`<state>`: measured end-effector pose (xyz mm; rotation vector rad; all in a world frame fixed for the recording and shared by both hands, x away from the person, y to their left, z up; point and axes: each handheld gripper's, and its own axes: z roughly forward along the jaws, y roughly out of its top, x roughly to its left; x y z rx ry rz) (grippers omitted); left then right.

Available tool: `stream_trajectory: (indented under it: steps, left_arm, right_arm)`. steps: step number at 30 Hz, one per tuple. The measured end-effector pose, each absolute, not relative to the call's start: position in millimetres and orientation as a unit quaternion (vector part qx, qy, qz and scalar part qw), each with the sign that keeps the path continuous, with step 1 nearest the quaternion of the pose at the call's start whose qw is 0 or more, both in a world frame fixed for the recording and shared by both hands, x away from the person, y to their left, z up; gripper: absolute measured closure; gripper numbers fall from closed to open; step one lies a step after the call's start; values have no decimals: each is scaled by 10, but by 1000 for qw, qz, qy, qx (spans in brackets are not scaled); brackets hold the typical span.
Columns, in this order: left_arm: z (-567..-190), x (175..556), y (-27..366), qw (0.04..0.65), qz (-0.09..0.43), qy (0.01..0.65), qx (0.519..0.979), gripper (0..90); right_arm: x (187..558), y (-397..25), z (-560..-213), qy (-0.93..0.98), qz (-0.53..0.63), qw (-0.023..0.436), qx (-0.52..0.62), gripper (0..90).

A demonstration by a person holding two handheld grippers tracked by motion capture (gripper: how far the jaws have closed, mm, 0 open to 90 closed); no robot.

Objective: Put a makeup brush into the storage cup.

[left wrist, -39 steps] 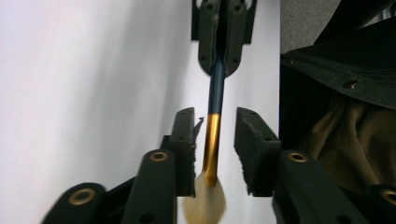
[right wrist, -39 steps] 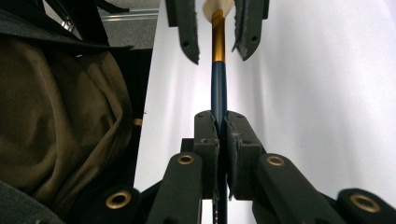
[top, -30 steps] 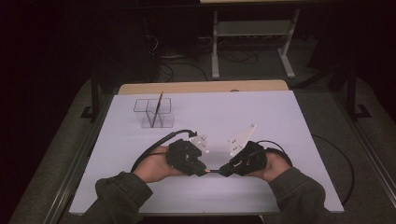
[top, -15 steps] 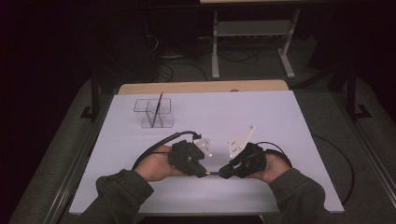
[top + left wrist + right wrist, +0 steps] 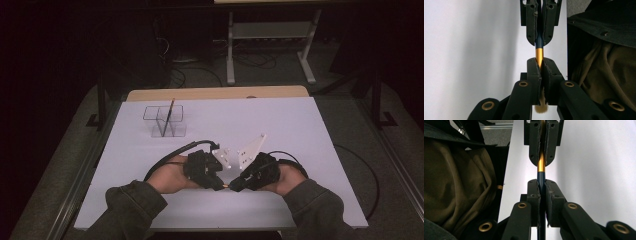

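Two grippers meet tip to tip near the table's [image 5: 300, 130] front edge. Left gripper [image 5: 220, 184] is clamped on the brush's [image 5: 539, 53] gold ferrule, right gripper [image 5: 235, 186] on its blue handle. Both have inched nearer the person, brush held level between them, ready to carry.

A wide white rectangular tabletop [image 5: 280, 125] spreads across the high view, with a strip of pale wooden edge [image 5: 215, 93] along its far side. Standing on it, toward the far left, is a clear plastic two-compartment holder [image 5: 165, 121], and a thin dark stick [image 5: 170, 116] leans upright inside. Around that holder the white surface lies bare.
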<state>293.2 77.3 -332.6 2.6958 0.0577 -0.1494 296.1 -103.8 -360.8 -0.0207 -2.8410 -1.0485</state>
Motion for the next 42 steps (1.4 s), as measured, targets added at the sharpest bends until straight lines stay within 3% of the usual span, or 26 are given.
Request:
stream_trajectory:
  steps: [8,25,30,38,42]
  left_arm:
    - [-3339,2944,808,236,-56,30,970,820]
    - [-3359,2999,1142,313,-67,88,943,579]
    - [-3366,2993,1153,324,-73,90,939,622]
    - [-3354,3012,1142,325,-83,89,938,822]
    - [-3352,3000,1131,319,-85,87,940,841]
  right_arm:
    - [2961,-1051,-3622,-935,-351,52,-6,824]
    - [2915,-1175,-3692,-907,-421,12,-27,825]
    - [2896,-1171,-3729,-902,-430,6,-34,825]
    - [2875,-1138,-3738,-902,-431,-5,-23,824]
    - [2873,-1120,-3750,-904,-426,-10,-14,824]
